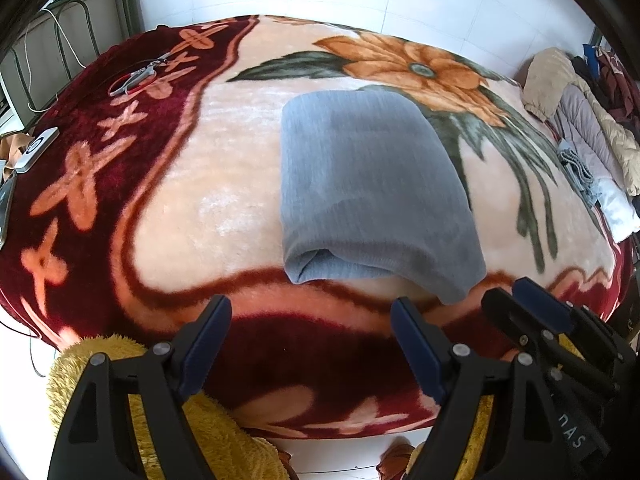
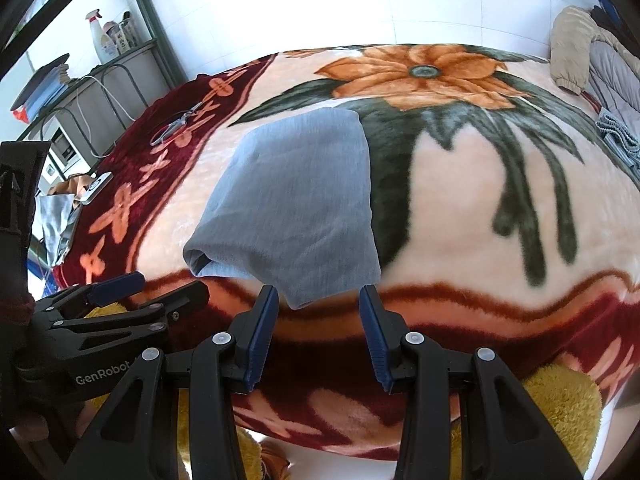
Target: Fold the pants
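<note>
The grey pants (image 1: 368, 192) lie folded into a compact rectangle on the flowered blanket (image 1: 224, 184), with the open layered end toward me; they also show in the right wrist view (image 2: 296, 204). My left gripper (image 1: 310, 312) is open and empty, held just short of the pants' near edge. My right gripper (image 2: 319, 294) is open and empty, its tips at the near corner of the pants without holding it. The right gripper shows at the lower right of the left wrist view (image 1: 520, 300), and the left gripper at the lower left of the right wrist view (image 2: 160, 284).
Scissors (image 1: 138, 74) and a white device (image 1: 38, 148) lie on the blanket's dark red left border. Piled clothes (image 1: 580, 128) sit at the right end of the bed. A yellow fuzzy cloth (image 1: 100, 356) lies below the grippers. A metal rack (image 2: 100, 76) stands at left.
</note>
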A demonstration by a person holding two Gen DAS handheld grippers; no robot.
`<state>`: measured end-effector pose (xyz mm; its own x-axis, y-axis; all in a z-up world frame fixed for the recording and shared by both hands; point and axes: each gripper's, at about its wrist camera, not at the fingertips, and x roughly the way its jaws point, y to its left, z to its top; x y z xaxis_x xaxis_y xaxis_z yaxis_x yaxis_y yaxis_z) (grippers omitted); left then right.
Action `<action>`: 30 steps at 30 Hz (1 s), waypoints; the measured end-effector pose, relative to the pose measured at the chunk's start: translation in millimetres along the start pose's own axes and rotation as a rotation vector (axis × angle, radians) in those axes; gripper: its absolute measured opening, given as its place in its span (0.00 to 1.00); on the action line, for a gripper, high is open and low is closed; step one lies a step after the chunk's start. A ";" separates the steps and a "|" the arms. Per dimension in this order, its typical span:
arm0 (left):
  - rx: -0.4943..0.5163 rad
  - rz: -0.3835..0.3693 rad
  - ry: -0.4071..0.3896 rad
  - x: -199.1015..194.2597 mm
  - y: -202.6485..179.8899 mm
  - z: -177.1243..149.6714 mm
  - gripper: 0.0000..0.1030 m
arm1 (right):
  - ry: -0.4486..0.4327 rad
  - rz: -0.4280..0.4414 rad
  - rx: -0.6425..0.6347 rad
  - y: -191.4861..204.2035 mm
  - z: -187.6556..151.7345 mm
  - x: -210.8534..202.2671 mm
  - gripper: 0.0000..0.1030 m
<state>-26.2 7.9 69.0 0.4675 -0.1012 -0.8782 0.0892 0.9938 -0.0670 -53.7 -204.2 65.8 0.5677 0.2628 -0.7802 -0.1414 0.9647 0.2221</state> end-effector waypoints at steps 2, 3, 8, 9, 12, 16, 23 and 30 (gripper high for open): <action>-0.003 -0.001 -0.001 -0.5 -0.4 -0.2 0.83 | -0.001 0.000 0.001 0.2 -0.2 -0.2 0.42; -0.003 0.000 -0.001 -0.5 -0.5 -0.2 0.83 | -0.001 0.000 0.000 0.0 -0.1 -0.2 0.42; -0.006 0.000 -0.001 0.8 -0.6 -1.4 0.83 | -0.002 0.000 0.000 -0.1 -0.3 0.0 0.42; -0.005 -0.001 -0.001 0.8 -0.4 -1.2 0.83 | -0.002 0.000 -0.001 0.0 -0.3 0.0 0.42; -0.006 -0.007 -0.001 0.8 0.7 -1.6 0.83 | -0.001 0.000 0.000 0.2 -0.3 0.1 0.42; -0.007 -0.008 0.000 0.8 0.7 -1.8 0.83 | -0.001 0.000 0.000 1.3 -0.9 0.1 0.42; -0.007 -0.008 0.002 1.0 0.4 -2.5 0.83 | 0.000 0.000 0.004 0.7 -0.9 0.6 0.42; -0.006 -0.006 0.005 2.0 -0.1 -1.7 0.83 | -0.005 -0.001 0.004 1.5 -2.1 1.3 0.42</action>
<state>-26.7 7.6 66.5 0.4626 -0.1072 -0.8800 0.0871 0.9934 -0.0753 -54.8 -202.4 63.9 0.5720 0.2616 -0.7774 -0.1376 0.9650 0.2235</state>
